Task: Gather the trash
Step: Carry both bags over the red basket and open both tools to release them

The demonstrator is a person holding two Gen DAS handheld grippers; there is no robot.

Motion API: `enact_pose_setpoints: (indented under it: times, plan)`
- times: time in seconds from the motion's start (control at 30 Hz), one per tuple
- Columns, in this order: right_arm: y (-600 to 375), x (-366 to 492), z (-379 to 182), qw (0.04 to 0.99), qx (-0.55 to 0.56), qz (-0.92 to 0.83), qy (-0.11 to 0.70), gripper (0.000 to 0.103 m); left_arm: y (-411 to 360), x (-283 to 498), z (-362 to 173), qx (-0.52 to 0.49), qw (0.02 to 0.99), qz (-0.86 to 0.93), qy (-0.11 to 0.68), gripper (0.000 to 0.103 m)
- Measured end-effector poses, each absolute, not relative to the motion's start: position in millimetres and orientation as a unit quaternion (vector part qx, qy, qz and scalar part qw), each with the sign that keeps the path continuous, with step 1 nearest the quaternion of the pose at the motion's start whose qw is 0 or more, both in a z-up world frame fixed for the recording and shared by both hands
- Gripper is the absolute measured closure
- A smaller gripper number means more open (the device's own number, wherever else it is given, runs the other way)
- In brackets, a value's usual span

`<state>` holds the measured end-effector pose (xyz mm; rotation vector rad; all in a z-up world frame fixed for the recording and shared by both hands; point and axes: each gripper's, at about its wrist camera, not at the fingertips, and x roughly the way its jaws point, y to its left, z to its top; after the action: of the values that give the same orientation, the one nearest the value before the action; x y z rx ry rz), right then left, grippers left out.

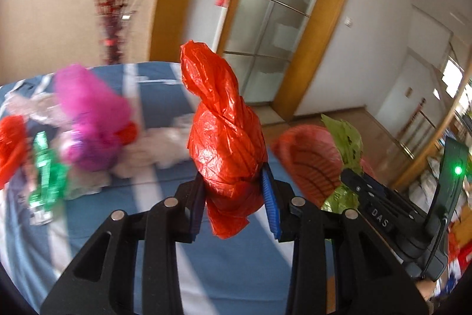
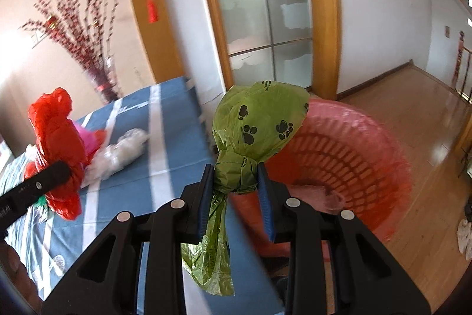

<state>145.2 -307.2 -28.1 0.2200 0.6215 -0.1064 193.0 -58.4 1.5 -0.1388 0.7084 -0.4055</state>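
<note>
My left gripper [image 1: 234, 189] is shut on a knotted red plastic bag [image 1: 224, 138] and holds it above the blue striped table [image 1: 165, 173]. The same red bag also shows in the right wrist view [image 2: 56, 146] at the left. My right gripper [image 2: 236, 182] is shut on the knot of a green bag with black paw prints [image 2: 259, 120], held at the table's right edge next to a red plastic basket [image 2: 354, 161]. The basket [image 1: 309, 164] and green bag [image 1: 346, 140] also show at the right in the left wrist view.
More trash lies on the table at the left: a pink bag [image 1: 91, 120], a green wrapper [image 1: 44, 176], a red bag [image 1: 11, 146] and clear crumpled plastic [image 2: 121, 155]. A vase of red branches [image 2: 88, 28] stands behind the table. Wooden floor [image 2: 413, 96] lies to the right.
</note>
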Motion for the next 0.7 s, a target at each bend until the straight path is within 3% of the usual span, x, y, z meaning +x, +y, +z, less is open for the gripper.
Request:
enact_pose_setpoints:
  times: [0.7]
  plan:
    - [-395,147,-39,0.938,0.136,-0.114,0.297,0.073,-191,231,-35,-0.019,0.866,-0.313,0.39,0.068]
